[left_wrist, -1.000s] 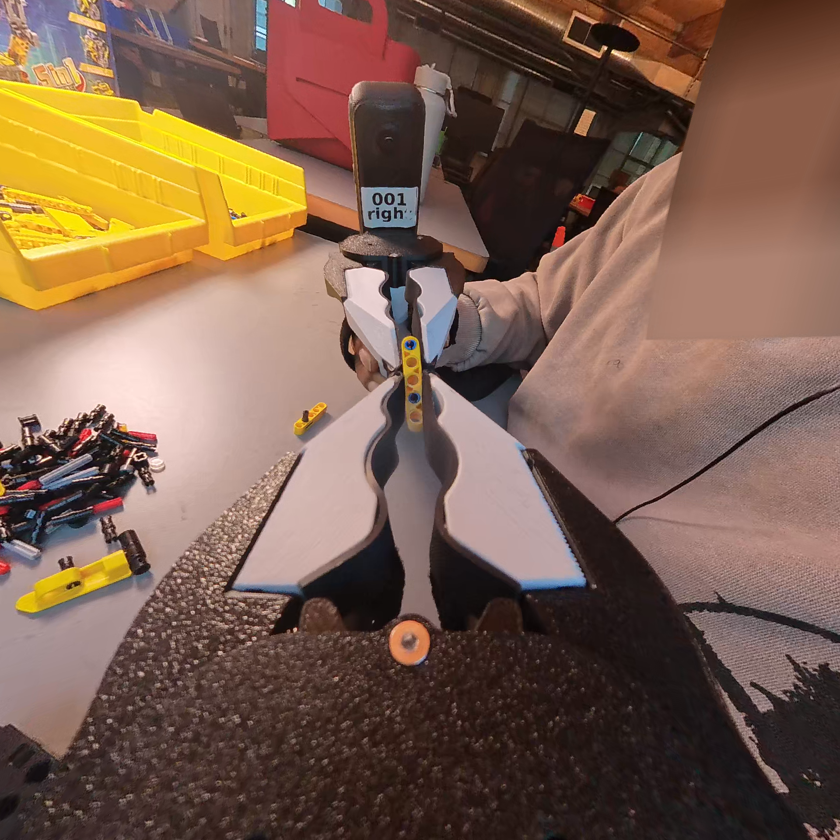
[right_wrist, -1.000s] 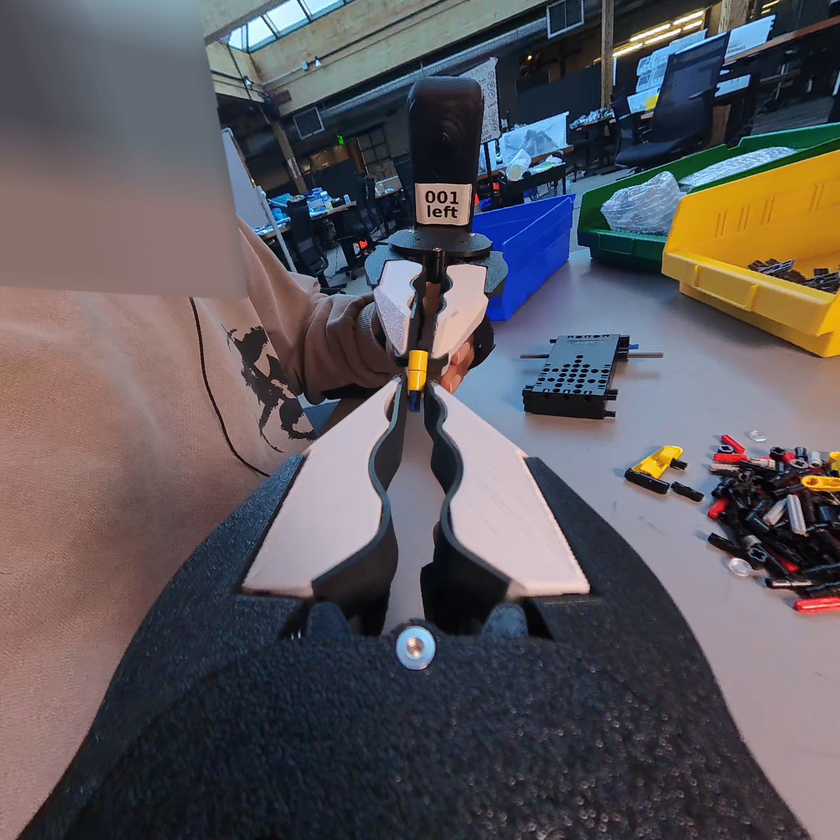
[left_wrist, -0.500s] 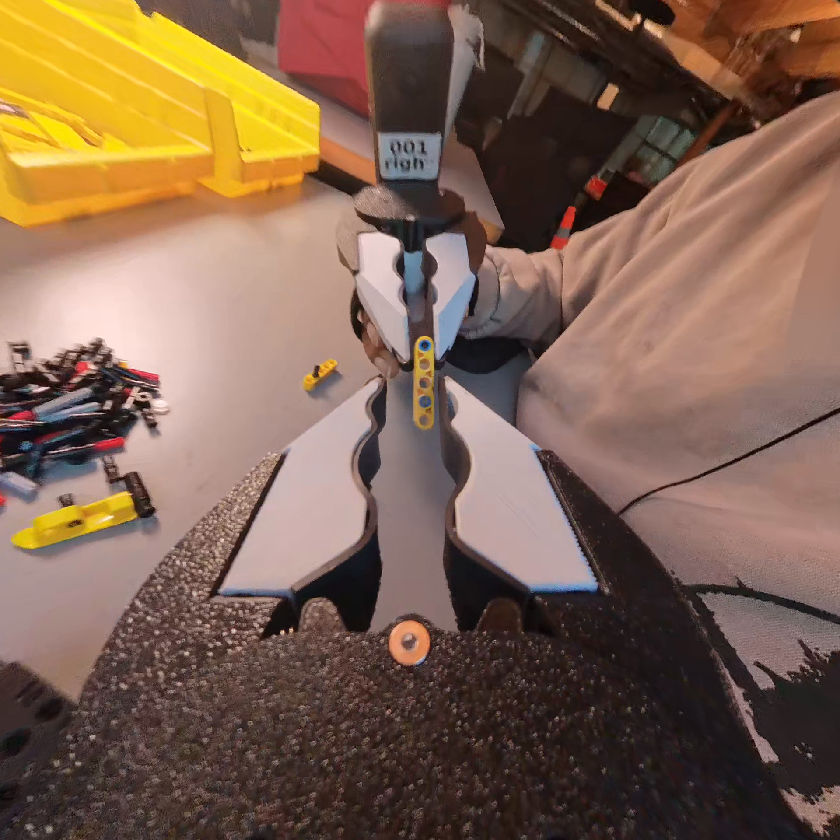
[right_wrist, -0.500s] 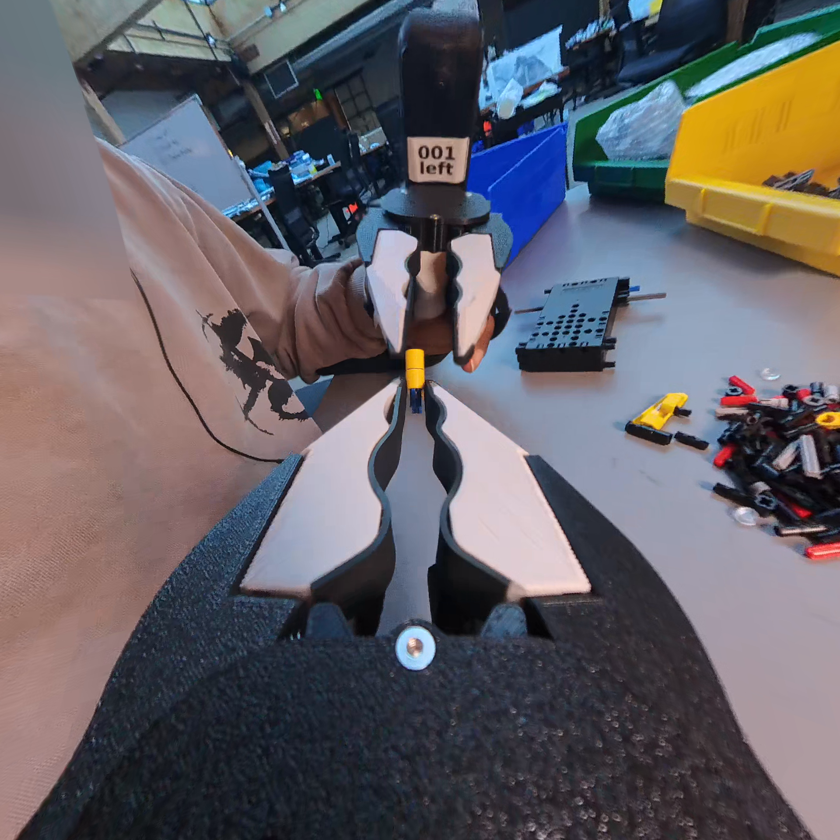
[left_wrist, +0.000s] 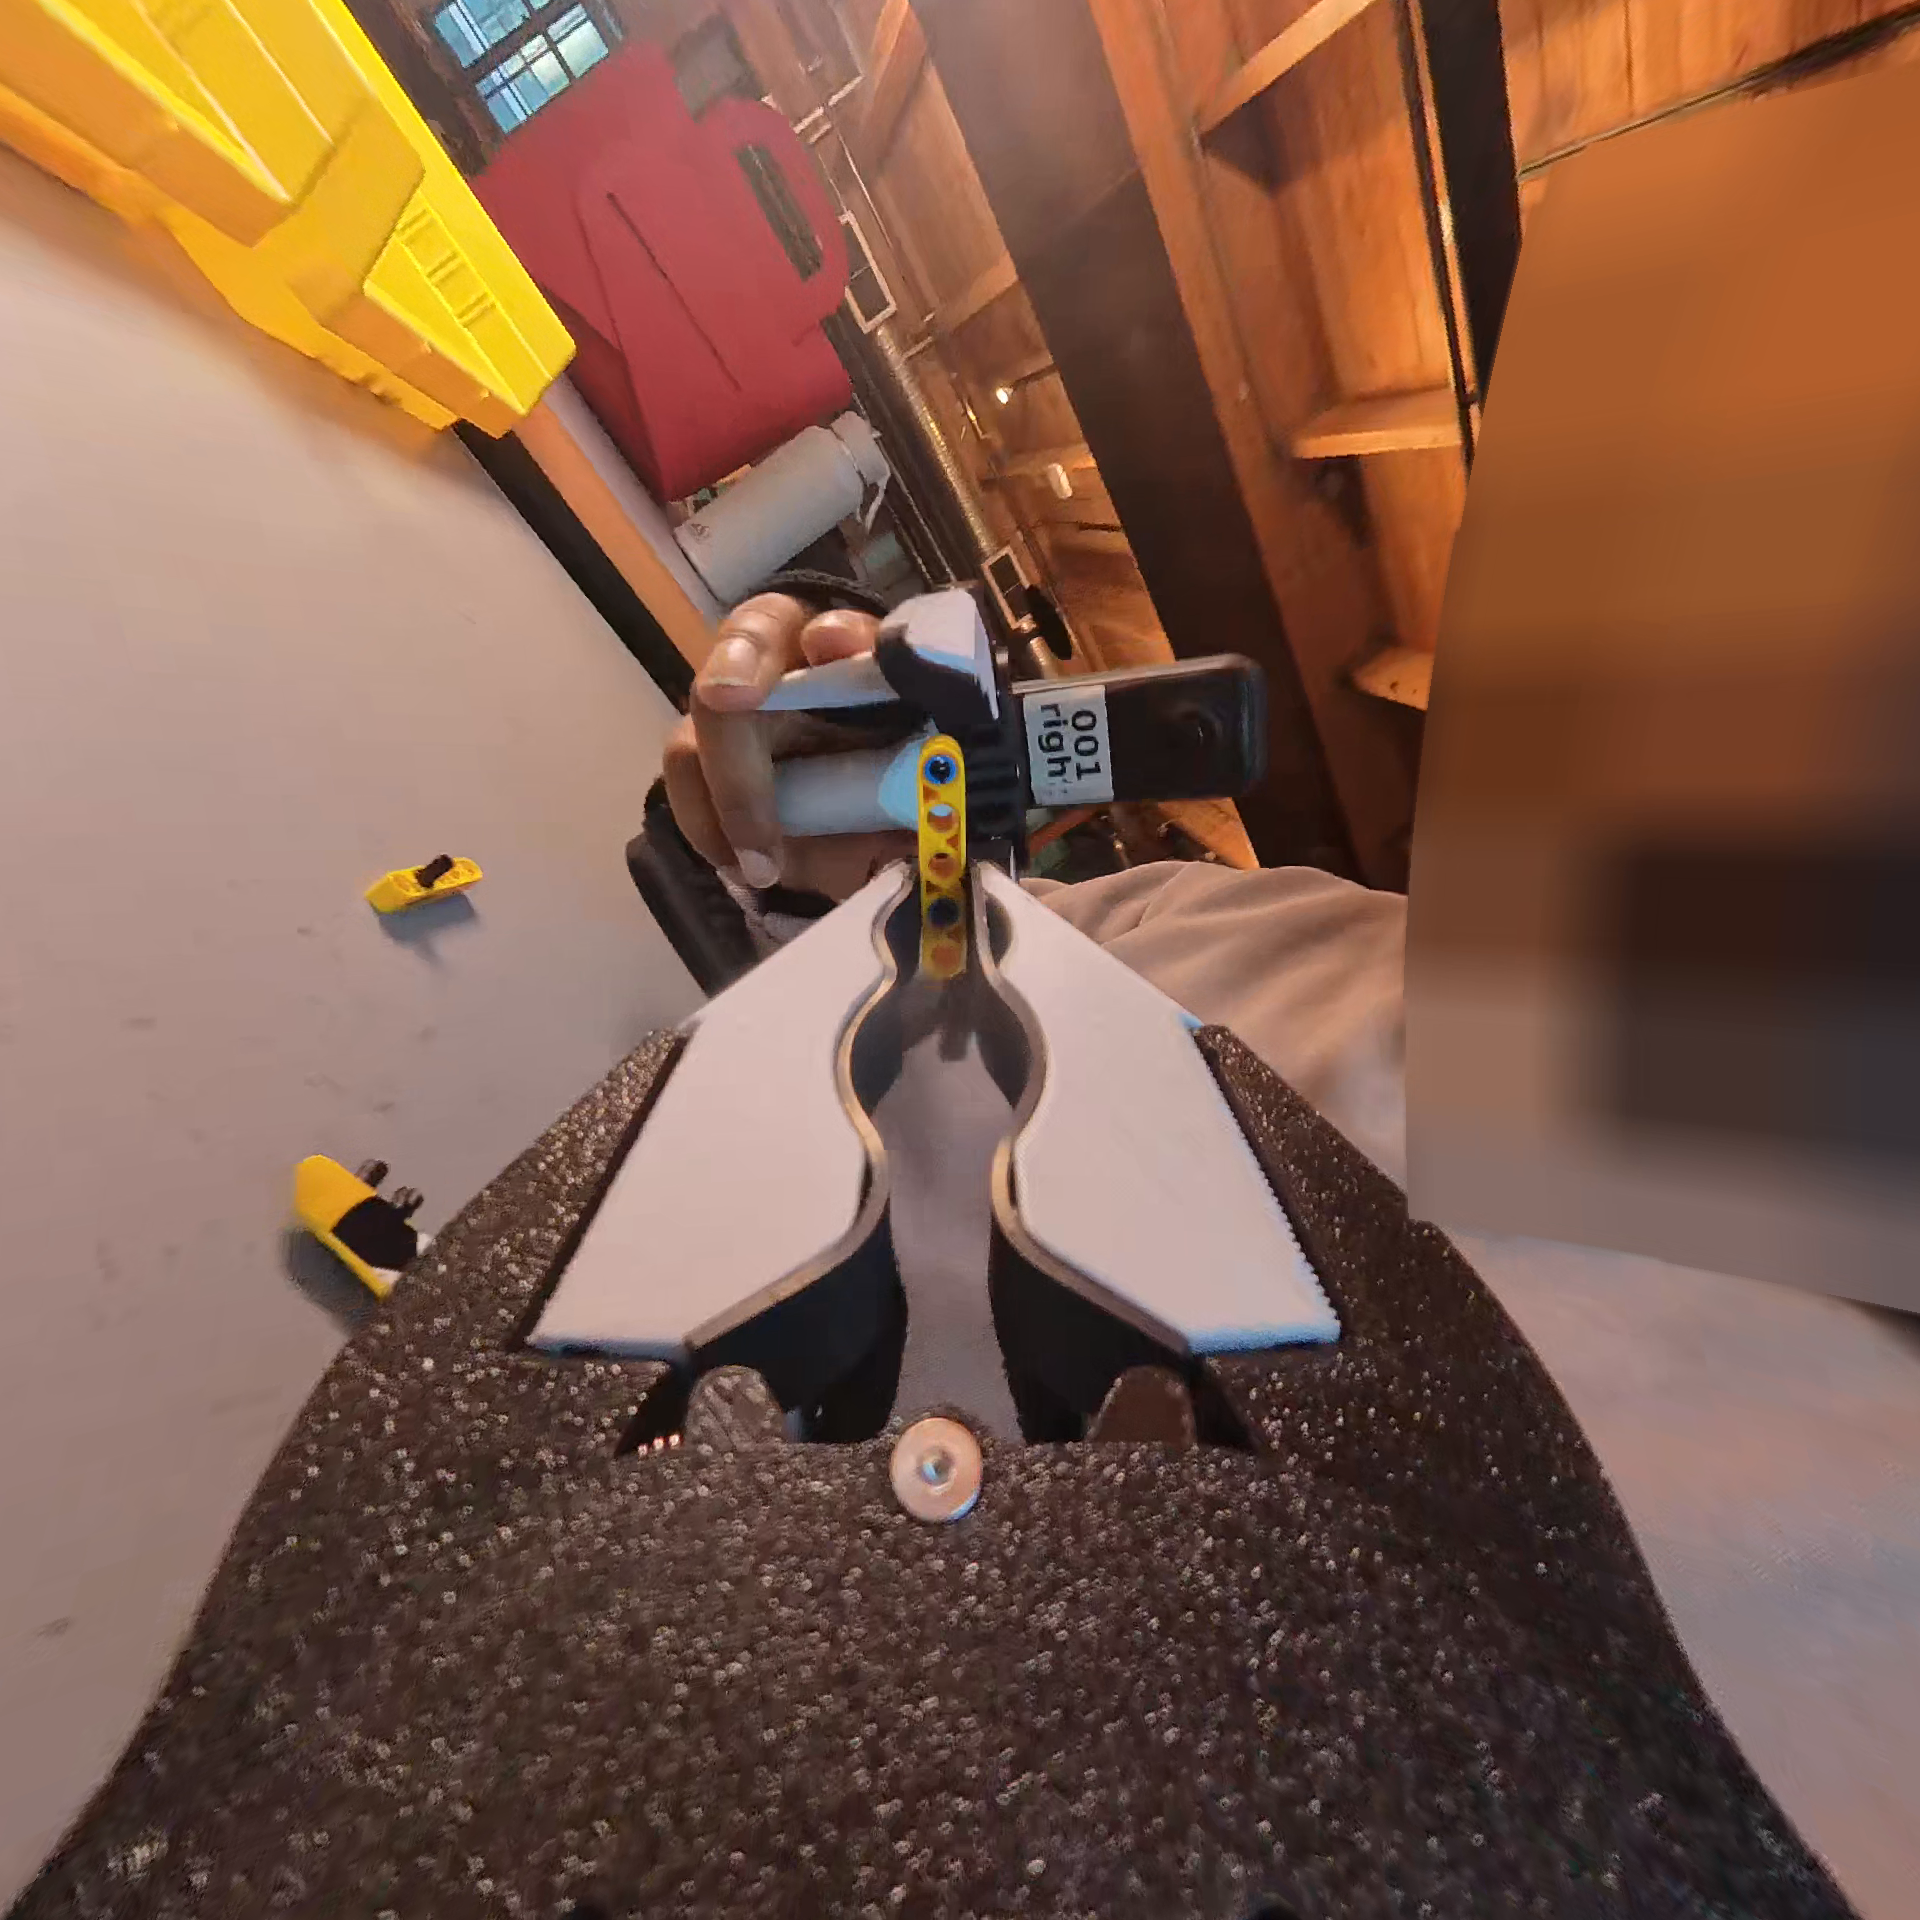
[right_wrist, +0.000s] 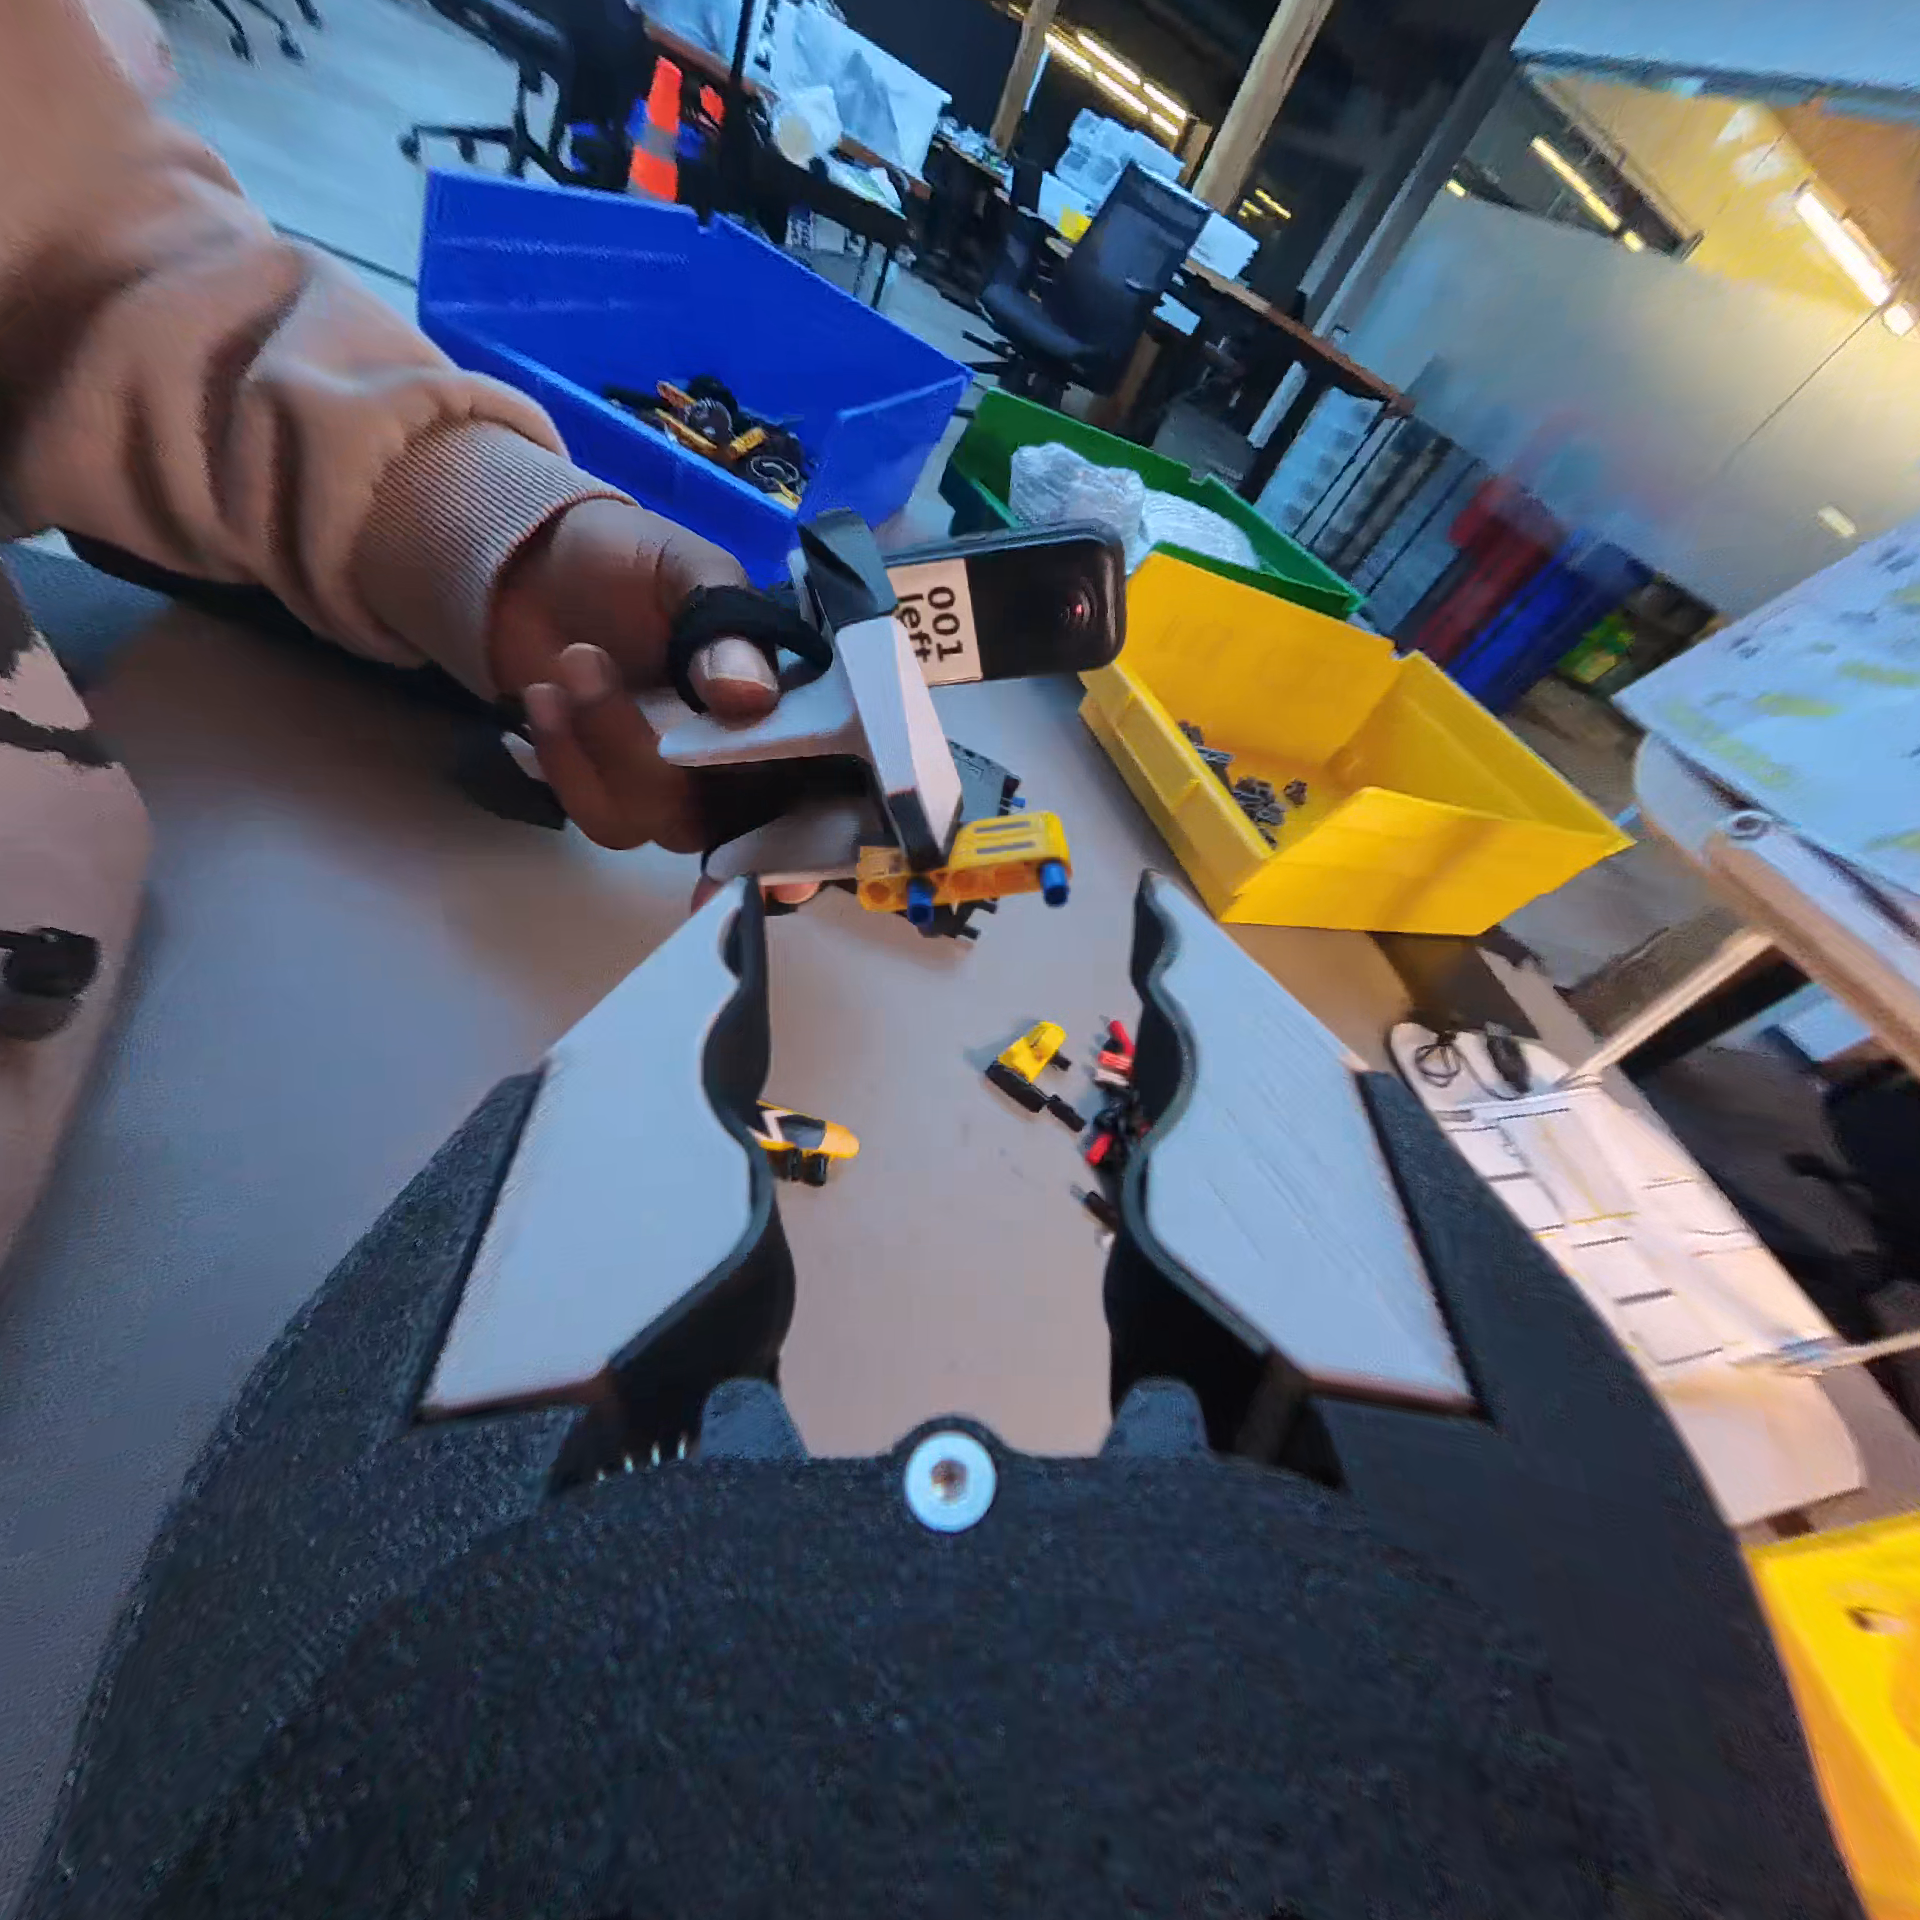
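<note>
My left gripper (left_wrist: 942, 885) is shut on a yellow beam (left_wrist: 940, 821) with holes and blue pins, and holds it upright above the grey table (left_wrist: 260, 675). The right gripper (left_wrist: 894, 738) lies on its side just behind the beam, in a person's hand. In the right wrist view my right gripper (right_wrist: 945, 899) is open and empty. The left gripper (right_wrist: 920, 847) is just beyond its tips, and holds the yellow beam (right_wrist: 977, 868) level.
Yellow bins (left_wrist: 416, 260) stand at the far left. A blue bin (right_wrist: 675, 312), a green bin (right_wrist: 1143, 488) and a yellow bin (right_wrist: 1351, 748) hold parts. Small yellow pieces (right_wrist: 1029, 1055), red and black parts (right_wrist: 1112, 1101) and papers (right_wrist: 1610, 1195) lie on the table. My two grippers' fingertips are within a few centimetres of each other.
The right gripper has opened and let go of the yellow beam. The left gripper has shut on it. Both grippers have rolled sideways and the views have tilted.
</note>
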